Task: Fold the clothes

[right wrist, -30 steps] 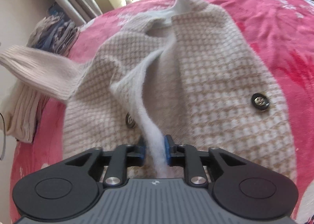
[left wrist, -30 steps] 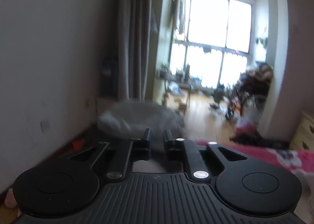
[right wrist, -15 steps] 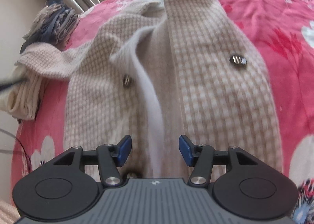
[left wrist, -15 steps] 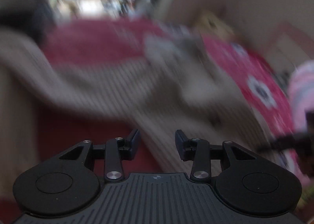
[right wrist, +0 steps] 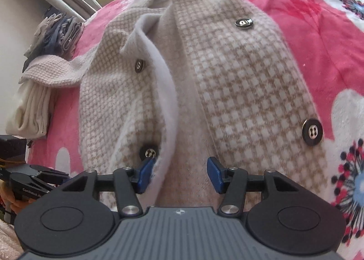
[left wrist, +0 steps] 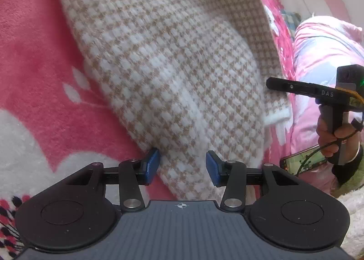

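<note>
Change, left: a second ago the left gripper (left wrist: 182, 166) faced a wall, curtain and window; half a second ago its view was a blur over the bed; now it sits low over the cardigan (left wrist: 173, 59).
Change, right: the right gripper (right wrist: 180, 174) was pinched on the white front edge (right wrist: 167, 91) a second ago, had let go half a second ago, and now stands spread wider with that edge loose.
Left gripper: jaws wide apart, holding nothing; a fold of the knit lies between the blue pads (left wrist: 152, 165), whether touching them cannot be told.
Right gripper: jaws wide apart, empty; the white edge runs just inside its left pad, plain beige lining ahead.
Cardigan: directly ahead of both grippers, spread on the blanket (right wrist: 318, 23), front panels parted.
Fabric: fuzzy knit in a small beige-and-white check, soft white trim.
Buttons: round, dark with metal centres; one (right wrist: 149, 152) just beyond the right gripper's left pad.
Blanket: pink plush fleece with white flower shapes.
Folded pile (right wrist: 54, 34): far forward-left of the right gripper, grey-blue and cream cloth.
</note>
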Available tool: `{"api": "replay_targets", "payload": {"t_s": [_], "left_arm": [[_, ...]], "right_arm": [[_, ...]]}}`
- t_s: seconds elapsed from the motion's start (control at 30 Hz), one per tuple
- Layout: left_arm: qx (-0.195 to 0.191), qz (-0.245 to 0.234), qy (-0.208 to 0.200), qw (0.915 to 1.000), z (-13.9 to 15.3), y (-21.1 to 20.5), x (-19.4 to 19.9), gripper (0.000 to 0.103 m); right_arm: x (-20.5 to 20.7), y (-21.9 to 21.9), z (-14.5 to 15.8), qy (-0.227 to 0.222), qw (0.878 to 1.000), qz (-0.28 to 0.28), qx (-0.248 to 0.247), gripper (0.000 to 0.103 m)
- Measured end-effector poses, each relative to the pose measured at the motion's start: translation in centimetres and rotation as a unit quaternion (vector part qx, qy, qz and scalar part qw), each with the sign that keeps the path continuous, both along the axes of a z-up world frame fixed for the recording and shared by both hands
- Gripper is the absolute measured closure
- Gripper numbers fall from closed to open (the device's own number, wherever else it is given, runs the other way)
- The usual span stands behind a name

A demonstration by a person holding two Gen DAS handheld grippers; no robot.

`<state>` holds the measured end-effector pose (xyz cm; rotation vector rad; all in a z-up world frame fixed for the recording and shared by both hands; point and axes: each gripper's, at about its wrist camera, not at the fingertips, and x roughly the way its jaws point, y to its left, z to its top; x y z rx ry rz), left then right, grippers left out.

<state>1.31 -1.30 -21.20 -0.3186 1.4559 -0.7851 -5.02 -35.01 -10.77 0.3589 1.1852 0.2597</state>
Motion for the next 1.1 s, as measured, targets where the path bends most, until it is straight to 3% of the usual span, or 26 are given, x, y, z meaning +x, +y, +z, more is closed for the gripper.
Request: {"api": "replay_targets", "payload": {"t_s": [0.2, 0.37, 0.43, 0.47, 0.5, 0.53, 0.57, 0.73, 0.87, 1.1], "left_arm": [[0.003, -0.023, 0.045, 0.9987, -0.4, 1.4, -1.0, 0.057], [-0.006, 0.023, 0.055, 0.9982, -1.1, 2.0, -1.4, 0.051], [-0.014, 0.046, 0.051, 0.9976, -1.3, 2.0, -1.7, 0.051], [-0.019, 0.057, 0.049, 0.997, -1.3, 2.0, -1.8, 0.056], [-0.018, 0.062, 0.044, 0.9969, -1.3, 2.1, -1.9, 0.077], [-0.014, 0.063, 0.036, 0.9973, -1.1, 2.1, -2.0, 0.089], [-0.01, 0.064, 0.029, 0.9975, -1.0, 2.1, -2.2, 0.094], [-0.019, 0.038, 0.002, 0.9991, 2.8, 4.7, -1.9, 0.097], [0.015, 0.03, -0.031, 0.9989, 5.6, 8.3, -1.5, 0.097], [0.094, -0.009, -0.033, 0.9949, 1.4, 8.1, -2.8, 0.097]], "right_arm": [[-0.1, 0.5, 0.8, -0.018, 1.0, 0.017, 0.008, 0.057], [0.0, 0.5, -0.3, -0.005, 1.0, 0.011, 0.029, 0.057], [0.1, 0.6, -1.1, 0.002, 1.0, 0.004, 0.029, 0.064], [0.1, 0.7, -1.5, 0.005, 1.0, 0.0, 0.029, 0.067], [0.2, 0.7, -1.8, 0.008, 0.999, -0.003, 0.031, 0.077], [0.2, 0.6, -1.9, 0.009, 0.999, -0.005, 0.037, 0.089], [0.3, 0.5, -1.9, 0.01, 0.999, -0.006, 0.044, 0.093], [0.4, -0.6, -0.3, 0.01, 0.995, -0.007, 0.094, 0.096], [0.6, -2.4, 0.7, 0.029, 0.986, -0.016, 0.162, 0.096], [1.1, -1.4, -5.8, 0.111, 0.982, -0.016, 0.154, 0.096]]}}
